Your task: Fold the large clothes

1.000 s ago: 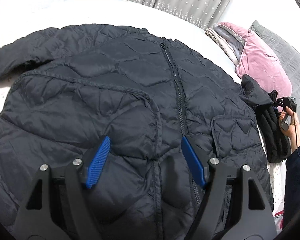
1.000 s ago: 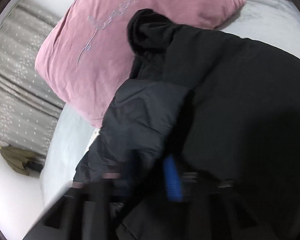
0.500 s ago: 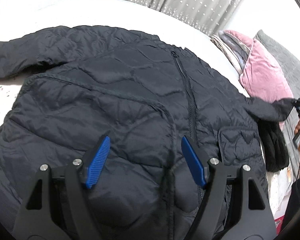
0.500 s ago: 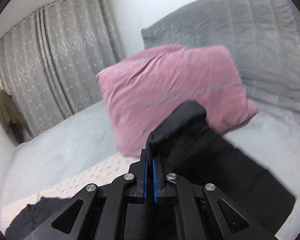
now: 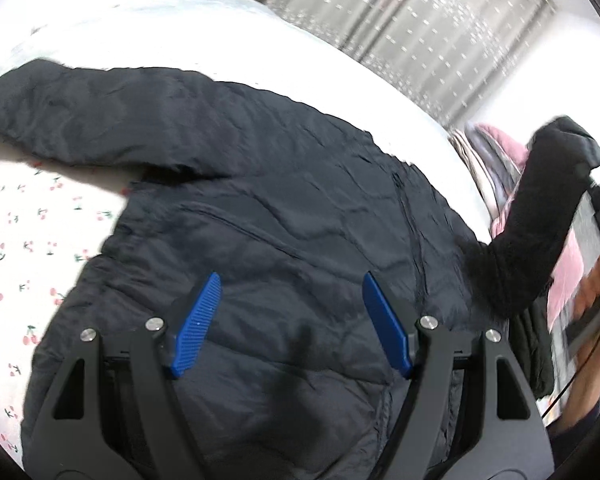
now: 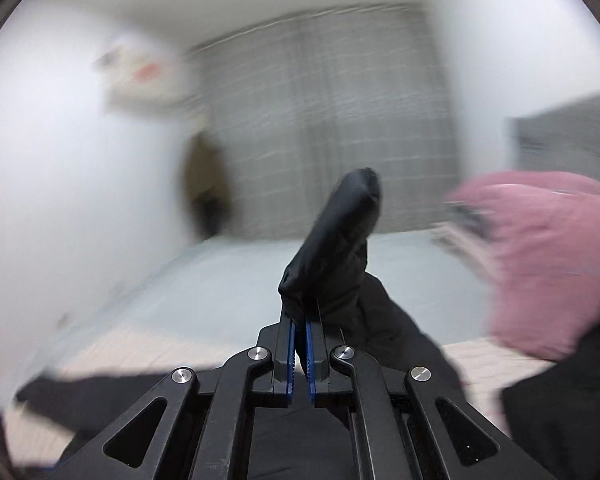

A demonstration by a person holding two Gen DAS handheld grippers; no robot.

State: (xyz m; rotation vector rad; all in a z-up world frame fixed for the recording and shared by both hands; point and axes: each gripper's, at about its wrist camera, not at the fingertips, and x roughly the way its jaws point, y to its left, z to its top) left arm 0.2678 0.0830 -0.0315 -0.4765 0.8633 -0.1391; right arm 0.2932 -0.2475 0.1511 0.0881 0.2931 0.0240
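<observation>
In the left wrist view the black jacket point(image 5: 284, 248) lies spread on the bed point(image 5: 40, 232), front side up, with the zipper point(image 5: 414, 240) running down its middle and one sleeve point(image 5: 100, 120) stretched out flat toward the left. The left claw point(image 5: 290, 322) hangs above the lower part of the jacket with its blue pads wide apart and nothing between them. At the right edge the other sleeve point(image 5: 540, 216) is lifted off the bed, and a hand point(image 5: 596, 296) holds the second tool there. I judge that the step in hand is to fold this lifted sleeve across the chest. To do it well, the sleeve should travel over the zipper and come down flat, and the free left claw could press the body of the jacket so that it does not slide. In the right wrist view the right claw point(image 6: 299, 356) is closed on the cuff point(image 6: 336, 248), which stands up above the pinched pads; this grip is not clear from the left view. This view also shows a pink pillow point(image 6: 548, 272) on the right, the curtain point(image 6: 320, 120) behind and something brown hanging beside it, all blurred. It does not show how the jacket lies on the bed; only the left view gives the full shape and the flat sleeve.
</observation>
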